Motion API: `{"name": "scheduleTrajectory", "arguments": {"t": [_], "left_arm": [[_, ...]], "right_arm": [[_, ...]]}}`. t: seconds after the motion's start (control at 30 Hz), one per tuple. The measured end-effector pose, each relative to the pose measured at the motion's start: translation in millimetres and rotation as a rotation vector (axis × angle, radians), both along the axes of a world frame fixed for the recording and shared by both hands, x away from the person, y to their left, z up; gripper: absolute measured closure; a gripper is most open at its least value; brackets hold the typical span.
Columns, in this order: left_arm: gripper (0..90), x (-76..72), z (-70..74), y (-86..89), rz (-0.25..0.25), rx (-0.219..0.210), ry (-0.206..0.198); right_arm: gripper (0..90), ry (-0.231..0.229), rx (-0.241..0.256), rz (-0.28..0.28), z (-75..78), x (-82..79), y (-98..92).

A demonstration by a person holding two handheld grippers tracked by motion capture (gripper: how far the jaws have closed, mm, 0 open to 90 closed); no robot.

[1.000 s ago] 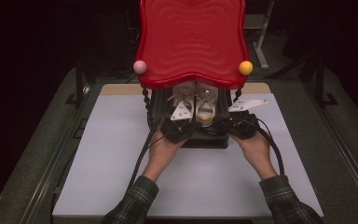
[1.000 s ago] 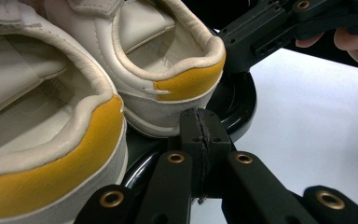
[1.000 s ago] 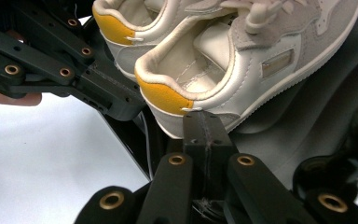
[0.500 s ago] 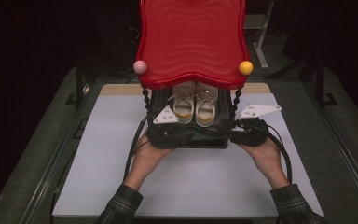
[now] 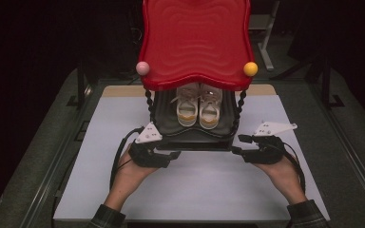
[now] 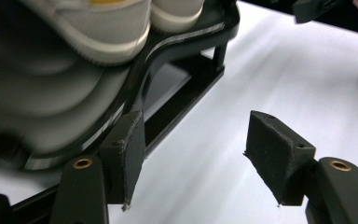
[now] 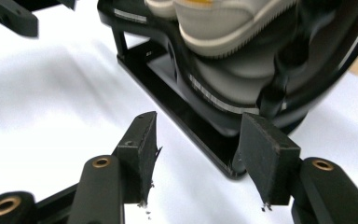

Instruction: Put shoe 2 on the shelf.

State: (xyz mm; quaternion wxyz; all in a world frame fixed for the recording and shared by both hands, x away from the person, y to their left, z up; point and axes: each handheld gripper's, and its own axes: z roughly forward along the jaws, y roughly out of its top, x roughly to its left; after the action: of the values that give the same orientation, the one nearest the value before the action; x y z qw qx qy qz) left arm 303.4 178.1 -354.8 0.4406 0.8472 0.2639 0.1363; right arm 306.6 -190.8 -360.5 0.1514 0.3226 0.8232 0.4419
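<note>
From the high view, the pair of shoes [image 5: 199, 105] sits side by side on the black lower shelf [image 5: 195, 128] of a small rack with a red top tray [image 5: 196, 42], toes toward the person, in the middle of the white table [image 5: 195, 190]. The left gripper [image 5: 164, 154] and the right gripper [image 5: 240, 145] now flank the shelf's front corners, whereas a second ago both were bunched together over the shelf right at the shoes — they have drawn back and spread apart, leaving the shoes standing on their own. That reads as the placing step being finished, or nearly so (the shoes look square and settled on the shelf).

In the left gripper view, the jaws stand wide apart with nothing between them; one pad [image 6: 126, 144] lies just beside the edge of the black shelf [image 6: 177, 42], whether touching it is hard to tell, while the other hangs over bare table. The shoe soles [image 6: 107, 32] rest on the shelf above, somewhat blurred.

In the right gripper view, the jaws are likewise released and empty — the base bar of the rack [image 7: 182, 112] runs up between the two pads [image 7: 142, 140], and a pale shoe [image 7: 228, 23] sits on the shelf behind. The left gripper's dark jaw [image 7: 14, 18] shows far off at the top left.

With both grippers empty and clear of the shoes, the likely remainder is only to back away without nudging the rack.
</note>
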Motion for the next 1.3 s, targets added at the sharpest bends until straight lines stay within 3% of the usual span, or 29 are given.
{"name": "scheduleTrajectory", "arguments": {"t": [0.3, 0.5, 0.67, 1.03, 1.3], "left_arm": [[27.0, -20.4, -25.5, 48.1, 0.087, 0.028, 0.062], [20.2, -36.6, -38.3, 73.8, 0.120, 0.070, 0.068], [15.5, -48.5, -47.0, 87.7, 0.132, 0.109, 0.071], [13.1, -62.6, -68.4, 111.2, 0.164, 0.168, 0.097], [13.0, -63.6, -80.8, 121.5, 0.167, 0.193, 0.111]], "right_arm": [[33.4, 0.033, -0.008, -0.046, -16.9, -10.5, -17.1], [22.4, 0.061, 0.001, -0.081, -28.4, -18.1, -32.9], [14.2, 0.063, -0.039, -0.133, -40.2, -28.6, -46.8], [11.9, 0.088, -0.082, -0.228, -65.3, -47.8, -73.6], [7.5, 0.130, -0.143, -0.239, -81.5, -50.4, -78.7]]}}
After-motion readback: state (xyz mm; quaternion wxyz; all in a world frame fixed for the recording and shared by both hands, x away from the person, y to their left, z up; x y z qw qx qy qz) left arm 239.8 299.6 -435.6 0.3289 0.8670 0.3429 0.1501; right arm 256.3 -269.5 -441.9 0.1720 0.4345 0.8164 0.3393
